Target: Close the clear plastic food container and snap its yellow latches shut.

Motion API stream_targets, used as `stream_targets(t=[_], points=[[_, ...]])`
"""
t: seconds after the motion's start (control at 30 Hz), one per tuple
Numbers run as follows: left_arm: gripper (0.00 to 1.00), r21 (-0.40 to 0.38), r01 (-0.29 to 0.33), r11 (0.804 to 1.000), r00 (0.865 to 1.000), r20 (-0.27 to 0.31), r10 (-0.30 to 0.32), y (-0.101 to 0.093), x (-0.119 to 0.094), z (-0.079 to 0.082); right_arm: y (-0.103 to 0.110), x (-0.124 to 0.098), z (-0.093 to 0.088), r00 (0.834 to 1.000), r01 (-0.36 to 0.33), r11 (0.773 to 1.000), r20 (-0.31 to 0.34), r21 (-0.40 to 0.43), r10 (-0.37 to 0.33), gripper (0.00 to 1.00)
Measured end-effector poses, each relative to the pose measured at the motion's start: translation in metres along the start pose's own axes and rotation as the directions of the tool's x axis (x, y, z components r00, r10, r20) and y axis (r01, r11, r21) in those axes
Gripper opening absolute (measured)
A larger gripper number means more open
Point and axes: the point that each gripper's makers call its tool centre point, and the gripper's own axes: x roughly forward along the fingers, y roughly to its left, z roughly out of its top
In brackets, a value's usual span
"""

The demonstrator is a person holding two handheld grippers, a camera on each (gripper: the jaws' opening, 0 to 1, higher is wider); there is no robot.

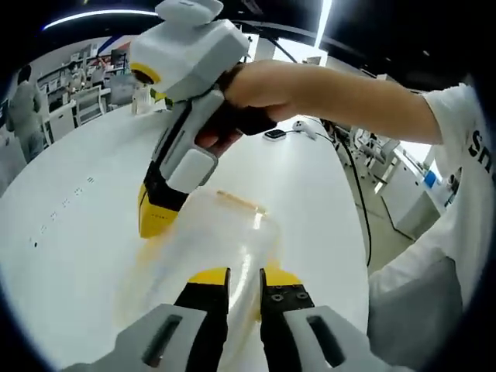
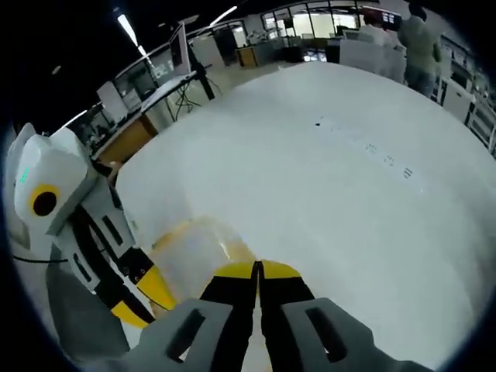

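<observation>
The clear plastic container [image 1: 225,240] lies on the white table [image 1: 70,232] with its lid down; a pale yellow latch [image 1: 242,203] shows at its far edge. My left gripper [image 1: 244,280] reaches over the near rim, its jaws a narrow gap apart with clear plastic between them. My right gripper [image 1: 153,221], held by a hand [image 1: 256,89], comes down from above with its yellow tips pressed on the container's left corner. In the right gripper view, my right gripper [image 2: 257,271] has its jaws touching over the container [image 2: 194,252]. The left gripper [image 2: 143,298] sits at the container's left edge.
The white table [image 2: 333,194] stretches far ahead, with small dark marks [image 2: 387,159]. A small dark device with a cable [image 1: 275,133] lies further back. A person's white sleeve and torso [image 1: 457,194] are at the right. Desks, chairs and people [image 2: 418,39] stand beyond the table.
</observation>
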Motion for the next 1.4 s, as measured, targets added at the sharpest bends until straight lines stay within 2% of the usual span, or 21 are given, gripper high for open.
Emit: stream_targets(t=[0.07,0.13,0.17,0.2,0.27,0.3,0.4,0.5,0.53,0.63,0.77,0.8,0.83,0.9,0.93,1.0,1.1,1.23,1.3,1.37,1.4], points=[[0.09,0.013,0.002,1.000,1.000,-0.002,-0.002,-0.001,0.000,0.001,-0.001,-0.002,-0.001,1.000,0.003,1.000,0.000,0.007,-0.003,0.00],[0.19,0.063,-0.003,0.998,1.000,-0.002,0.003,-0.003,0.000,0.002,-0.003,-0.007,0.004,1.000,0.005,1.000,0.013,-0.020,-0.004,0.01],[0.25,0.108,-0.021,0.994,1.000,-0.001,0.021,-0.001,0.000,0.003,0.002,-0.010,0.007,1.000,-0.018,0.998,0.024,-0.059,0.019,0.03],[0.32,0.194,-0.033,0.980,0.999,-0.008,0.036,-0.001,0.001,0.003,0.005,-0.012,0.008,0.999,-0.032,0.997,0.026,-0.076,0.034,0.07],[0.34,0.276,-0.023,0.961,0.999,-0.029,0.033,-0.006,0.004,-0.003,0.013,-0.016,0.008,0.997,-0.069,0.991,0.012,-0.118,0.071,0.11],[0.34,0.314,-0.041,0.949,0.999,0.002,0.042,-0.006,0.005,0.002,0.016,-0.017,0.006,0.997,-0.081,0.988,0.000,-0.131,0.082,0.15],[0.35,0.313,-0.047,0.949,0.998,-0.022,0.057,-0.007,0.007,-0.001,0.021,-0.019,-0.003,0.991,-0.124,0.976,-0.076,-0.181,0.112,0.23],[0.35,0.370,-0.053,0.928,0.997,-0.030,0.068,-0.007,0.007,-0.003,0.018,-0.019,-0.015,0.983,-0.110,0.959,-0.169,-0.259,0.067,0.23],[0.36,0.371,-0.053,0.927,0.997,-0.029,0.068,-0.008,0.007,-0.004,0.019,-0.018,-0.016,0.981,-0.117,0.952,-0.180,-0.282,0.067,0.24],[0.36,0.369,-0.056,0.928,0.997,-0.022,0.069,-0.008,0.007,-0.004,0.026,-0.015,-0.016,0.975,-0.149,0.950,-0.202,-0.274,0.094,0.28],[0.36,0.454,-0.069,0.888,0.995,-0.036,0.095,-0.008,0.007,-0.007,0.024,-0.011,-0.019,0.959,-0.175,0.932,-0.270,-0.317,0.089,0.30],[0.36,0.469,-0.072,0.880,0.994,-0.037,0.101,-0.008,0.007,-0.008,0.025,-0.010,-0.023,0.949,-0.191,0.929,-0.302,-0.317,0.092,0.31],[0.36,0.483,-0.073,0.873,0.994,-0.039,0.104,-0.008,0.007,-0.009,0.024,-0.008,-0.023,0.947,-0.192,0.926,-0.308,-0.325,0.088,0.32],[0.36,0.535,-0.077,0.841,0.992,-0.044,0.119,-0.007,0.007,-0.011,0.023,-0.006,-0.025,0.938,-0.197,0.925,-0.338,-0.324,0.081,0.33],[0.36,0.544,-0.081,0.835,0.991,-0.043,0.124,-0.007,0.007,-0.011,0.024,-0.006,-0.023,0.937,-0.202,0.925,-0.339,-0.321,0.086,0.33],[0.33,0.545,-0.093,0.834,0.990,-0.040,0.136,-0.006,0.007,-0.011,0.024,-0.006,-0.024,0.928,-0.211,0.922,-0.362,-0.325,0.085,0.33],[0.33,0.530,-0.102,0.842,0.989,-0.036,0.142,-0.005,0.007,-0.010,0.026,-0.005,-0.026,0.911,-0.236,0.908,-0.405,-0.346,0.083,0.33],[0.33,0.538,-0.107,0.836,0.988,-0.041,0.152,-0.005,0.007,-0.012,0.026,-0.003,-0.026,0.889,-0.253,0.905,-0.452,-0.341,0.078,0.33],[0.33,0.552,-0.115,0.826,0.983,-0.056,0.174,-0.005,0.008,-0.012,0.025,-0.002,-0.027,0.875,-0.255,0.910,-0.479,-0.327,0.074,0.33],[0.33,0.592,-0.116,0.797,0.978,-0.070,0.194,-0.004,0.009,-0.014,0.025,-0.002,-0.027,0.867,-0.258,0.911,-0.494,-0.323,0.070,0.33],[0.33,0.590,-0.116,0.799,0.979,-0.069,0.193,-0.005,0.009,-0.015,0.025,-0.002,-0.027,0.861,-0.257,0.908,-0.504,-0.331,0.060,0.33]])
